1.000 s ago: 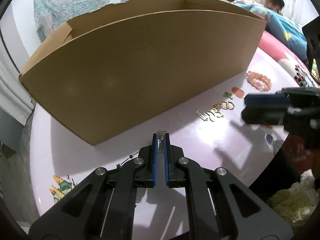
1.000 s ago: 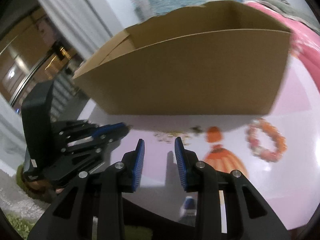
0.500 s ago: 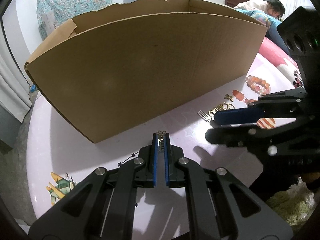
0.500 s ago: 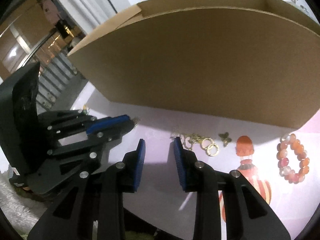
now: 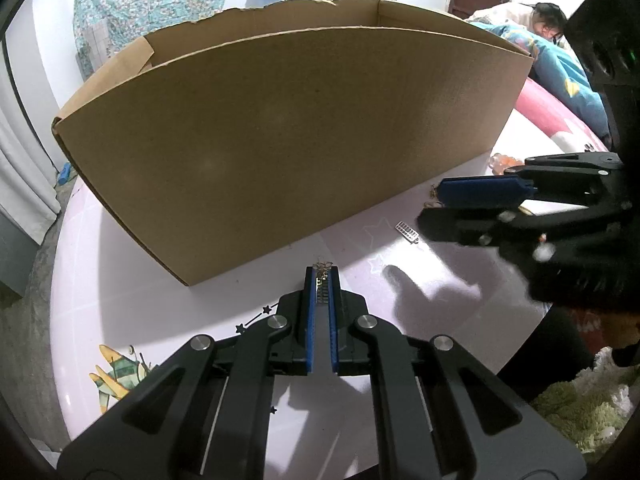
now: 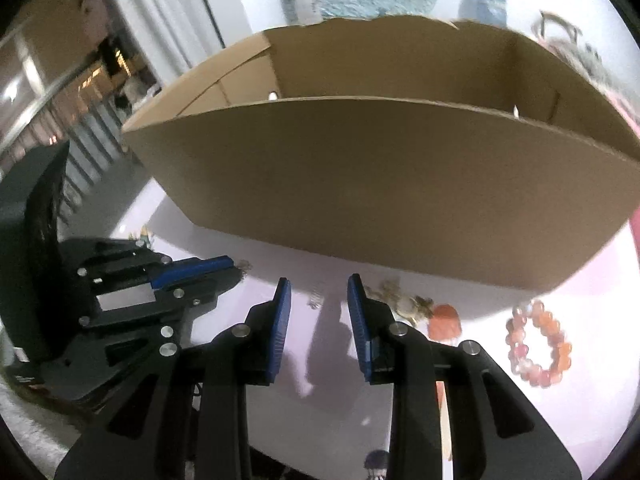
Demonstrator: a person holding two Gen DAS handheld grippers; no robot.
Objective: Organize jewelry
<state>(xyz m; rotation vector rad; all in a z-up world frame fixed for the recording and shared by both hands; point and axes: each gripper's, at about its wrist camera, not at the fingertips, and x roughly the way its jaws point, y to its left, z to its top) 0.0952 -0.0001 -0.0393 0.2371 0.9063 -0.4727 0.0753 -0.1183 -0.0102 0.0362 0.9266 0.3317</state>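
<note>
My left gripper (image 5: 322, 276) is shut on a small gold hair clip (image 5: 322, 285) held just above the pink table, in front of the open cardboard box (image 5: 280, 140). My right gripper (image 6: 316, 292) is open and empty, hovering over a small silver clip (image 6: 316, 300) on the table; it also shows in the left wrist view (image 5: 480, 192). Gold earrings and rings (image 6: 404, 300) lie just right of it. A pink and orange bead bracelet (image 6: 536, 344) lies further right. The silver clip also shows in the left wrist view (image 5: 407, 232).
The box (image 6: 380, 184) stands along the far side of the round pink table (image 5: 160, 300) and blocks the way forward. The left gripper shows at the left of the right wrist view (image 6: 192, 270). A person lies on a bed (image 5: 544, 36) behind.
My right gripper has moved left and nearer the box, now over the silver clip, and its jaws have spread a little wider. The left gripper has stayed shut on the clip, nearly still.
</note>
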